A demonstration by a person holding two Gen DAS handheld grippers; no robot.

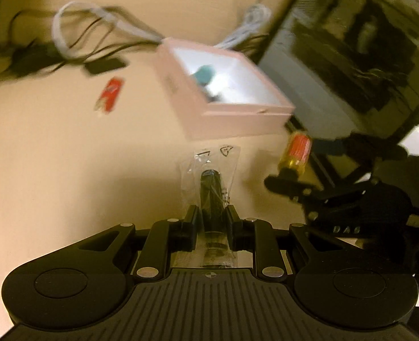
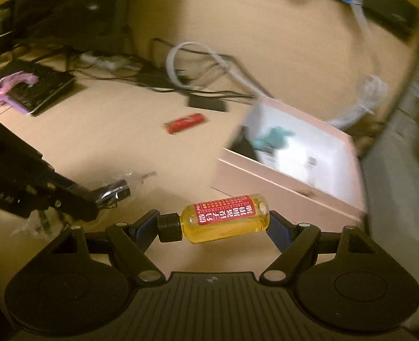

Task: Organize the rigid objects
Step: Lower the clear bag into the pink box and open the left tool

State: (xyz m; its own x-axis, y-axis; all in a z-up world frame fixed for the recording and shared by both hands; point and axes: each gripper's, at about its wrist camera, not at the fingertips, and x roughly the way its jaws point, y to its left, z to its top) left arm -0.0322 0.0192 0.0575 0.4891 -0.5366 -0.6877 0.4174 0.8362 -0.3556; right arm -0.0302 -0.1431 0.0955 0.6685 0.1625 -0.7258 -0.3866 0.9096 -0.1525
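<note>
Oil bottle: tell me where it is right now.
The oil bottle lies crosswise in the right gripper, held end to end above the table, just in front of the pink box.

Left tongs (image 1: pixel 211 213) tight on a bagged black cylinder (image 1: pixel 211 196), pink box (image 1: pixel 223 91) beyond on the tan table (image 1: pixel 67 156).

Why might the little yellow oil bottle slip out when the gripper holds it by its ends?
The oil bottle is round and smooth, so it could probably spin or slide between the right gripper pads, which press only its black cap and its base. It looks full of liquid, so likely heavy for its size. Set on its side on the desk, it would probably roll.
</note>
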